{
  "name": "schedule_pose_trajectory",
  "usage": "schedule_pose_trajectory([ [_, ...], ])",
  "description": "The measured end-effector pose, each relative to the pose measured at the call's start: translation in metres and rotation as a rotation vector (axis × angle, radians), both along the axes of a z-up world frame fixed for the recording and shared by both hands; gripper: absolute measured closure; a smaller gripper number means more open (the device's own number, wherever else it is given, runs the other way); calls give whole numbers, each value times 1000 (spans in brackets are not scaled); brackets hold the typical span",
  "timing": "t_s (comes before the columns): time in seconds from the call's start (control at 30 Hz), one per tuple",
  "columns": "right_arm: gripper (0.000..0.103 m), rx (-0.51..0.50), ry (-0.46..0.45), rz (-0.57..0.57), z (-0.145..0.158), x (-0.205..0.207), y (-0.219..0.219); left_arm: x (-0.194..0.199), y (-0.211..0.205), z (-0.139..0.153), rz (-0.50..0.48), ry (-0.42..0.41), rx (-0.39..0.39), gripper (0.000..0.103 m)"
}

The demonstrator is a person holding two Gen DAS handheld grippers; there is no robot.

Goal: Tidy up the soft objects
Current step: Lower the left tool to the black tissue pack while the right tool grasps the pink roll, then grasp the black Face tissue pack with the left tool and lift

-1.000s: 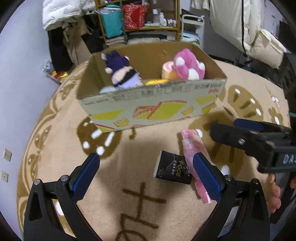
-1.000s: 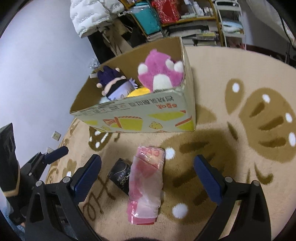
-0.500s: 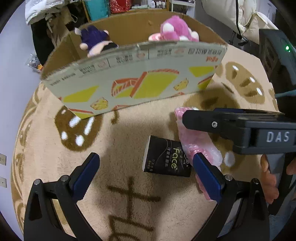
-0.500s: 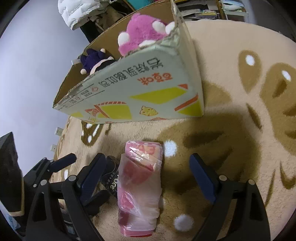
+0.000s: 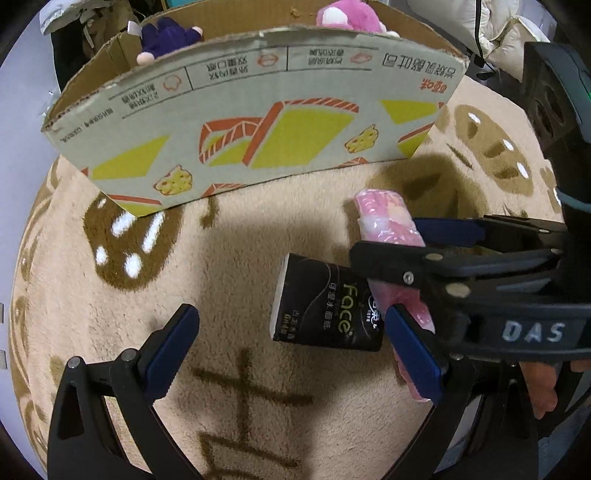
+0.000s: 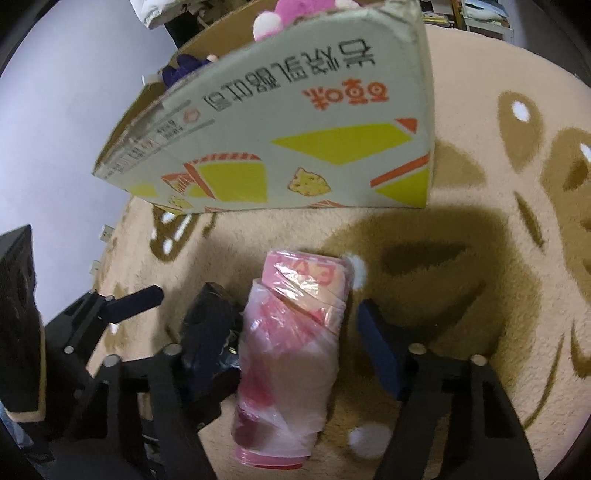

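Note:
A pink plastic-wrapped pack [image 6: 291,354] lies on the carpet, also in the left wrist view [image 5: 388,225]. My right gripper [image 6: 299,339] is open with one finger on each side of the pack, low over it. A black "Face" tissue pack [image 5: 325,306] lies just left of the pink pack, its edge showing in the right wrist view [image 6: 210,317]. My left gripper [image 5: 291,350] is open and straddles the black pack. The cardboard box [image 5: 258,122] stands behind and holds a purple plush [image 5: 162,37] and a pink plush [image 5: 347,14].
The beige carpet [image 5: 229,251] with brown patterns covers the floor. The box front wall [image 6: 295,140] stands close ahead of both grippers. A grey wall [image 6: 55,110] is at left. White bedding [image 5: 513,33] lies at far right.
Both grippers have moved down and forward toward the carpet. The right gripper's fingers now flank the pink pack and have narrowed. The left gripper has come down around the black pack.

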State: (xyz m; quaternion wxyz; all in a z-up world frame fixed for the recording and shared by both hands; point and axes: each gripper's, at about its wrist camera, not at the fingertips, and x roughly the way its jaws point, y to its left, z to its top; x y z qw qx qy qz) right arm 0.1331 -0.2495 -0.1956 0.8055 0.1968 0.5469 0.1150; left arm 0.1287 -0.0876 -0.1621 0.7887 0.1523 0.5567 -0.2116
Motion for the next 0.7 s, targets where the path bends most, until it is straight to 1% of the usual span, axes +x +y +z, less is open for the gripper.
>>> schedule_pose_trajectory([
  [0.07, 49, -15, 2, -5, -1, 1, -1, 0, -3, -4, -4, 4, 5, 3],
  [0.17, 50, -5, 3, -10, -1, 1, -3, -2, -8, -9, -12, 7, 14, 3],
  [0.3, 51, -20, -2, -1, -1, 2, 0, -2, -13, -15, -18, 10, 22, 3],
  [0.5, 51, -9, -3, -6, 1, 0, -5, -1, -14, -21, -5, 41, -5, 5],
  [0.57, 52, -10, -3, -6, 1, 0, -5, -1, -13, -21, -15, 41, -7, 8],
  [0.7, 52, -26, -10, 0, 2, -1, -5, -2, -17, -22, -30, 35, 4, 8],
])
